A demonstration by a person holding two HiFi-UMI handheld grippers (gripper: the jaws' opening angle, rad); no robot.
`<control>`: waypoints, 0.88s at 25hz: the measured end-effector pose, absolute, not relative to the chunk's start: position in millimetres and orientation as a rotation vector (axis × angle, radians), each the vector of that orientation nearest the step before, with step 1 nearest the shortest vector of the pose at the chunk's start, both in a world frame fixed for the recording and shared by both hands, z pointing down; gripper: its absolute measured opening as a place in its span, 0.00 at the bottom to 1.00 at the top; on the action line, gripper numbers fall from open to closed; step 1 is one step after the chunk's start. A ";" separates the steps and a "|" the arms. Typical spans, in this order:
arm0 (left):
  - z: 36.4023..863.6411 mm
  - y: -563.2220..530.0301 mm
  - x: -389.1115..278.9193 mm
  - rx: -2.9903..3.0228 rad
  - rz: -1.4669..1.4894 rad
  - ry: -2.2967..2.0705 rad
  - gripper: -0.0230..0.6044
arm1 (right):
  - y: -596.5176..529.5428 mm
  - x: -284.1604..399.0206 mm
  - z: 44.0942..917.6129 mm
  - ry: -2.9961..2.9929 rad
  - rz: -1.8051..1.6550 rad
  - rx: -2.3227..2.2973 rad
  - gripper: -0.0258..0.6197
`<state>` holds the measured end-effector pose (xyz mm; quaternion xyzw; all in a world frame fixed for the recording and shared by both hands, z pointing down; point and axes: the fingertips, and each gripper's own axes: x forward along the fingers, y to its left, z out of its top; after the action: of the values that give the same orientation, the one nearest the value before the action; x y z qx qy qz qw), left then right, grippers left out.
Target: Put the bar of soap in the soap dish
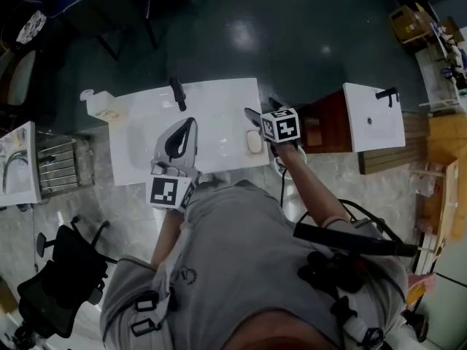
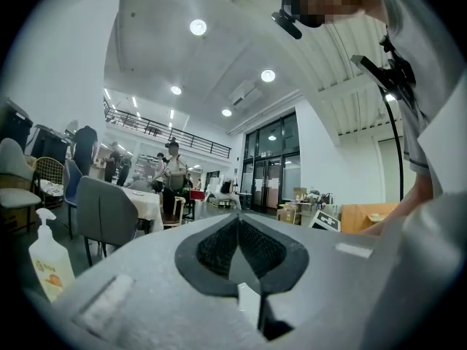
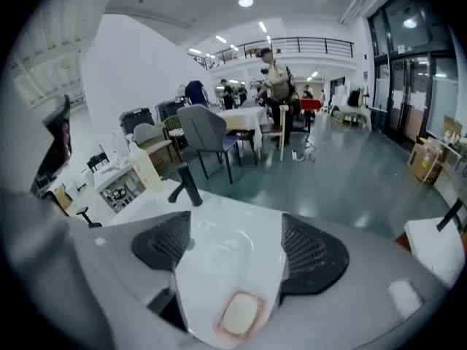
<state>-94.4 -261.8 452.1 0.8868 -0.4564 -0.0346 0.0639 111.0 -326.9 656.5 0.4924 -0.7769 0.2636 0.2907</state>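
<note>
Over the white tabletop [image 1: 219, 97], mid-frame in the head view, the left gripper [image 2: 238, 232] points level, fingers clenched on nothing. The right gripper [image 3: 237, 240] tilts downward, fingers released wide. The dish [image 3: 219, 334] holds the soap [image 3: 239, 314] at lower centre, clear of them.

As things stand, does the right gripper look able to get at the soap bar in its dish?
Probably yes: the right gripper is open and aimed at the soap bar, with nothing in between.

A black faucet [image 1: 177, 93] stands on the white sink [image 1: 219, 104] (pump bottle [image 2: 49, 265] nearby).
</note>
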 end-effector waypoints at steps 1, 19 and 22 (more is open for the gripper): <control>447.9 -263.5 -93.0 2.685 -0.111 -1.379 0.04 | -332.8 106.5 638.5 -2.116 0.671 1.332 0.64; 392.2 -286.7 -94.1 2.786 -0.105 -1.407 0.04 | -330.9 42.3 424.1 -2.655 0.082 1.437 0.59; 394.4 -286.7 -94.3 2.786 -0.129 -1.404 0.04 | -331.5 42.8 426.5 -2.659 0.107 1.453 0.59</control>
<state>-94.3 -286.7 394.4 0.8922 -0.4497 -0.0412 0.0095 42.8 -331.5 426.5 0.4785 -0.8757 0.0351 0.0547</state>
